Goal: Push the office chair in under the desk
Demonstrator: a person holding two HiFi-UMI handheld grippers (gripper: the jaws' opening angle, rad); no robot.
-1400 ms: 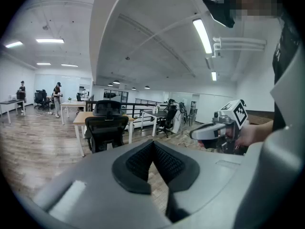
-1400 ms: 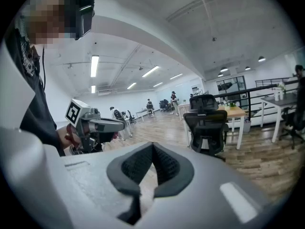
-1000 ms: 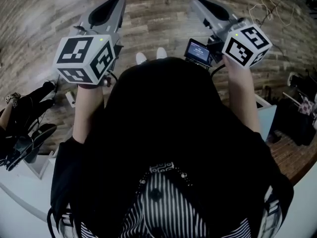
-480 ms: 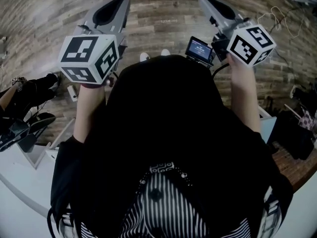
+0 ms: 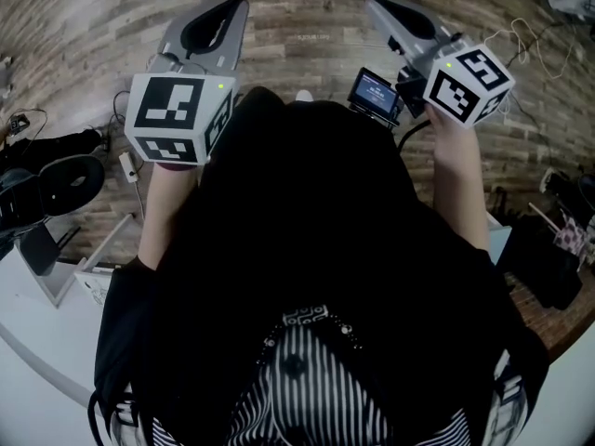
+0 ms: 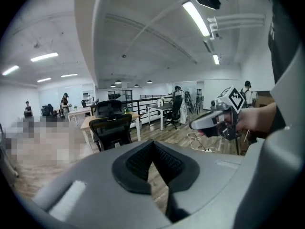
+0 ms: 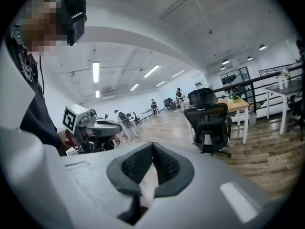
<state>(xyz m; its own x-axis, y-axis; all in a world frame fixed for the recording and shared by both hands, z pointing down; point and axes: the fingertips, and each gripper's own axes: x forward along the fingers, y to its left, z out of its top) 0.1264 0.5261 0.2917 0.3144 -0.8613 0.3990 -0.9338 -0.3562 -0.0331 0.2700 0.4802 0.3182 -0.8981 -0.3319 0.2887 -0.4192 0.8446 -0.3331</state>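
Both grippers sit a little lower in the head view than a second ago, and the left gripper (image 5: 221,15) has rolled. Its jaws, like those of the right gripper (image 5: 389,9), are pressed together on nothing. The black mesh-backed office chair (image 7: 209,125) stands before the light wood-topped desk (image 7: 237,104), well apart from both grippers. The push seems not yet begun.

Wood-plank floor (image 5: 307,35) fills the top of the head view. A loose white cable (image 5: 530,35) lies on it at the upper right, and a white tabletop (image 5: 33,360) takes the lower left corner. In the left gripper view, strip lights (image 6: 196,18) cross the upper right ceiling. A black railing (image 6: 143,100) runs mid-frame, and a standing person (image 6: 64,102) shows at far left.
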